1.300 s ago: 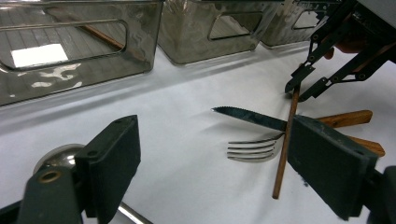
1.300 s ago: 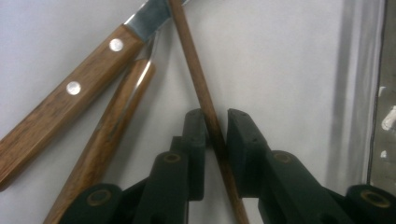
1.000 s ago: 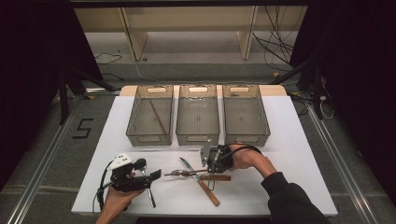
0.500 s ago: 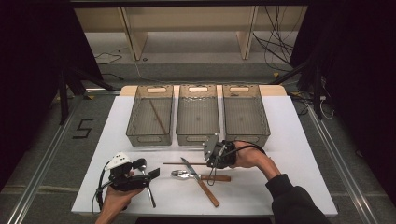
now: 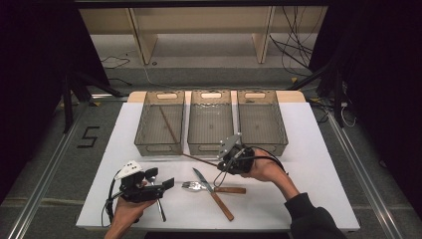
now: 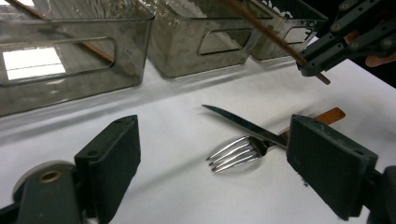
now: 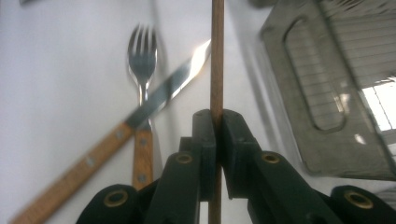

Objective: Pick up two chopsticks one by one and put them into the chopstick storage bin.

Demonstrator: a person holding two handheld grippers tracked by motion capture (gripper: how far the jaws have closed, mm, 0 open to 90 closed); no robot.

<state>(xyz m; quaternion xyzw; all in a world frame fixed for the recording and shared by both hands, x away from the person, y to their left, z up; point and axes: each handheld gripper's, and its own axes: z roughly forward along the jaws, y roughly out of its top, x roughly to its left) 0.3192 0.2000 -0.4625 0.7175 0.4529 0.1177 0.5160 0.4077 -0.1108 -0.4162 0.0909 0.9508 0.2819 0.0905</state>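
Right gripper view, right claw [image 7: 215, 122] clamped around chopstick [image 7: 217, 56], stick pointing ahead

Black tools [image 7: 215, 122] with brass-coloured screws, trailing black cables, dark sleeve [image 5: 311, 219]

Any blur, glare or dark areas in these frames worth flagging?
High view: dark surroundings, evenly lit table. Left gripper view: sharp, window glare on the left bin. Right gripper view: fork and knife soft, chopstick clamped in the right gripper.
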